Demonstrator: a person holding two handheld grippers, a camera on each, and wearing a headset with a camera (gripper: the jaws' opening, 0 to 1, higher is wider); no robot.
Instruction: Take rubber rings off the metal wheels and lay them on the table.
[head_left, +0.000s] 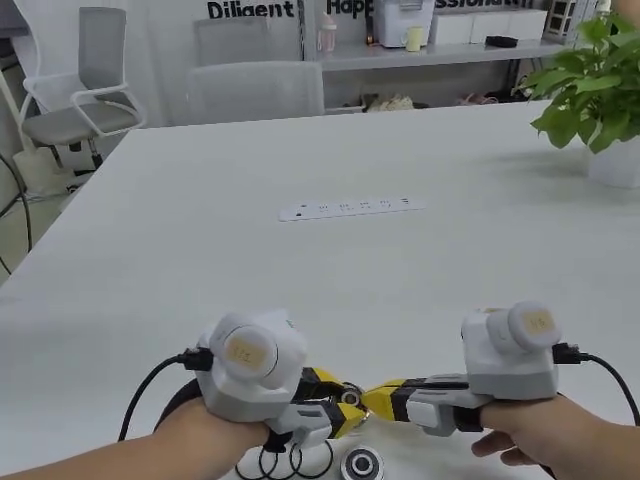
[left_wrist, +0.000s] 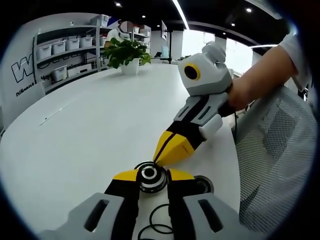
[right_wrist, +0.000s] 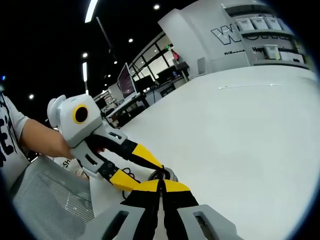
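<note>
Behind, wall lettering (head_left: 250, 10) reads "Diligent"; white table (head_left: 350, 260). Here left gripper (left_wrist: 151, 175) grasps metal wheel (left_wrist: 151, 179) — right gripper (right_wrist: 160, 186) jaws pressed together at its rim; rubber rings (head_left: 288, 461) loose nearby.

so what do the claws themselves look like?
Identical pair: left claw and right claw have yellow tips on black jaws, grey slotted bases, white-grey bodies. A black cable trails from each. A short white sleeve shows on one arm.

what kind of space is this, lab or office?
Probably an office meeting room: a big white table with a power strip at its middle, grey office chairs behind it, and a potted plant on it.
</note>
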